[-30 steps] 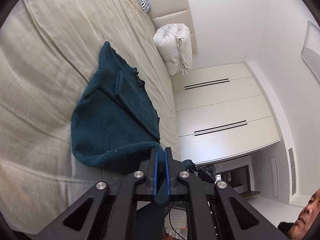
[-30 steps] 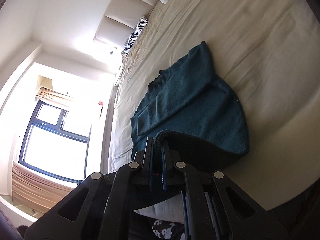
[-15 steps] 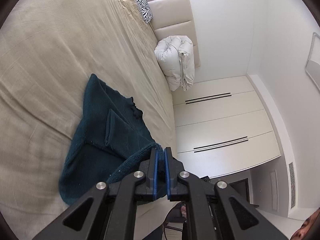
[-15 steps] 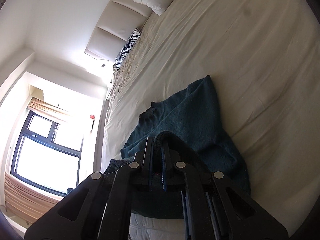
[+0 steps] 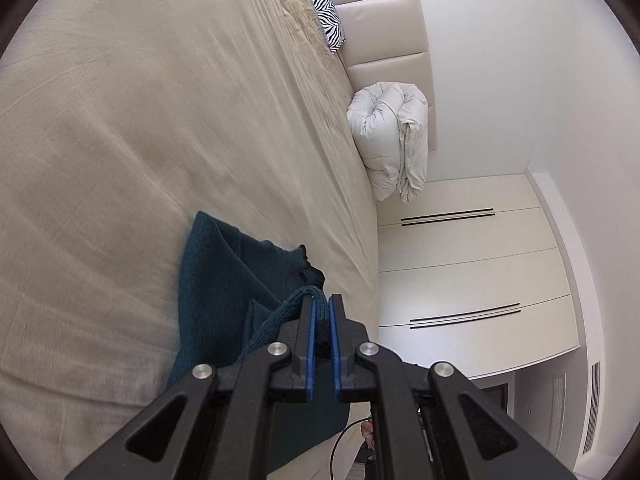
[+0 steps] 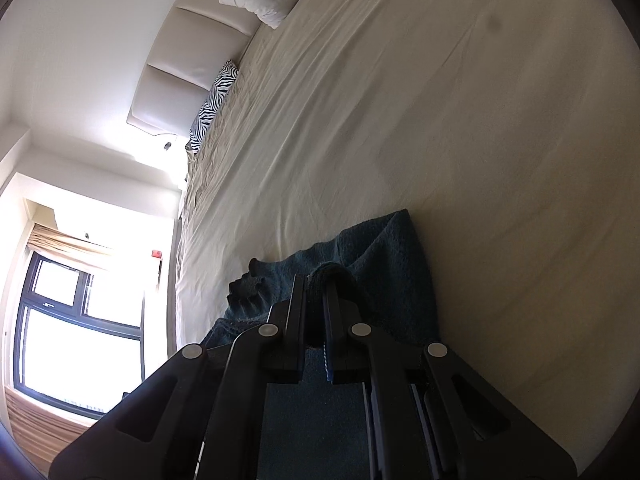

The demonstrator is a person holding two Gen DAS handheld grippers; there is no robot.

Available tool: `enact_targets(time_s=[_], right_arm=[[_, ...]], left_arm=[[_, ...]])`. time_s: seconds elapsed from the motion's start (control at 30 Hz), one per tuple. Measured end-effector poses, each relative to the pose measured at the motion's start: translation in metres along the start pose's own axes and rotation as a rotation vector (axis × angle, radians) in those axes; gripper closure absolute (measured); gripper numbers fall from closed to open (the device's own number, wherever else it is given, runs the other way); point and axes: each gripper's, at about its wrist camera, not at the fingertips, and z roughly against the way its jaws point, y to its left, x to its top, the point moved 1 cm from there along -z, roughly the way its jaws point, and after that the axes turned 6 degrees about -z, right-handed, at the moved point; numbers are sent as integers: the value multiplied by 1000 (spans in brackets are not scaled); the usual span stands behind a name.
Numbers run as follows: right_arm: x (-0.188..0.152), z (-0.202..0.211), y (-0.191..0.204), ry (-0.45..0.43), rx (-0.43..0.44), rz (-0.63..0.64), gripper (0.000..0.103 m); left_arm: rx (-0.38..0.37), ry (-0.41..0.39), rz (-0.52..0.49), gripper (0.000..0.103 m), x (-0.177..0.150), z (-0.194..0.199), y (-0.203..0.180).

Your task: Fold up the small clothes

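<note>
A dark teal knitted garment [image 5: 224, 280] lies on the beige bed sheet [image 5: 140, 140] near the bed's near edge, partly hanging off it. My left gripper [image 5: 320, 300] is shut on the garment's ribbed hem, which bunches between the blue pads. In the right wrist view the same teal garment [image 6: 380, 248] stretches back from my right gripper [image 6: 314, 280], which is shut on another stretch of the thick hem. Most of the cloth nearest both grippers is hidden behind the black fingers.
A rolled white duvet [image 5: 392, 140] and a zebra-print pillow [image 5: 324, 4] lie at the padded headboard [image 5: 384, 32]. White wardrobe doors [image 5: 460, 264] stand beside the bed. A bright window [image 6: 80, 336] is beyond the bed's other side. Wide sheet stretches past the garment.
Both grippers have drawn back toward the near edge of the bed, dragging the teal garment with them. It now sits lower in both views and more of it hangs off the edge.
</note>
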Motion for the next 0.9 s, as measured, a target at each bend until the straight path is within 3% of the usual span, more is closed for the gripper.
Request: enact_targets(time_s=[0.13,0.17,0.2,0.27,0.3,0.4,0.47,0.5,0.6,0.9], right_arm=[[20,-30,-17,3,-20,-60,94],[23,-36,-22,6,-26,-71,94],[25,-41,-26,6,-27,-79,94],[25,-45,-30,-18,-28,-61,87],[24,-45,-29,-34,-36,-40,83],[24,-42,-28,-66,-44,-15,71],[21,-26,-30,-107,-59,-10,49],[20,-19,-30,-125,-63,-3,47],[14,-2,-30,-139,-78,43,46],[-58,14,-14,-98,-317,369,54]], left_arm=[[38,-4,20,95,17,-21,18],[46,-10,33,84,20,-23,25],[50,-20,48,58,22,-24,32],[51,-55,72,30,23,-19,39],[49,-68,76,26,22,-16,41],[68,-55,60,26,14,-11,40],[82,-45,15,26,4,-6,32],[101,-42,-14,26,-2,-2,28],[161,-34,-111,26,-27,5,13],[319,-30,-258,27,-87,13,11]])
